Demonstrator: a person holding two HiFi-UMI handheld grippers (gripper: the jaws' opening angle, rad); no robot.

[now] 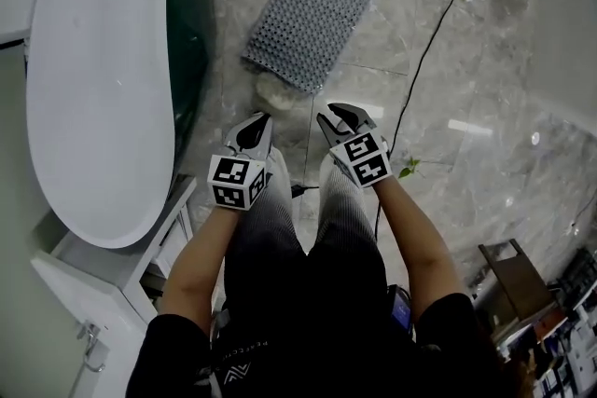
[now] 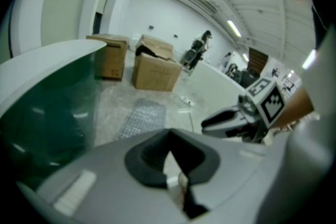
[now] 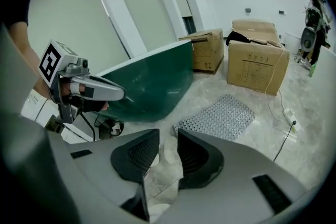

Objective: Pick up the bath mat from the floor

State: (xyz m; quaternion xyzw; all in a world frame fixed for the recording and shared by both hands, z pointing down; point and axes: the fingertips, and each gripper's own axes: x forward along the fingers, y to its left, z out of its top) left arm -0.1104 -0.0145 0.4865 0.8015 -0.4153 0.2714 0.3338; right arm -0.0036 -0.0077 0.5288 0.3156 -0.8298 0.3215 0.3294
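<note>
Grey perforated rubber bath mat (image 1: 312, 14) lies flat on the pale marble-tiled floor (image 1: 485, 61), close beside the white oval bathtub (image 1: 93, 79) with its dark green outer wall. A pale crumpled lump (image 1: 275, 90) touches the mat's near edge. Both grippers hang above the floor, short of the mat and touching nothing. On the left gripper (image 2: 169, 136), the black pads meet at their tips with nothing between them. The right gripper (image 3: 168, 139) has its jaws parted by a narrow gap, through which only the floor shows. Two brown cardboard boxes (image 3: 257, 63) stand beyond the mat.
</note>
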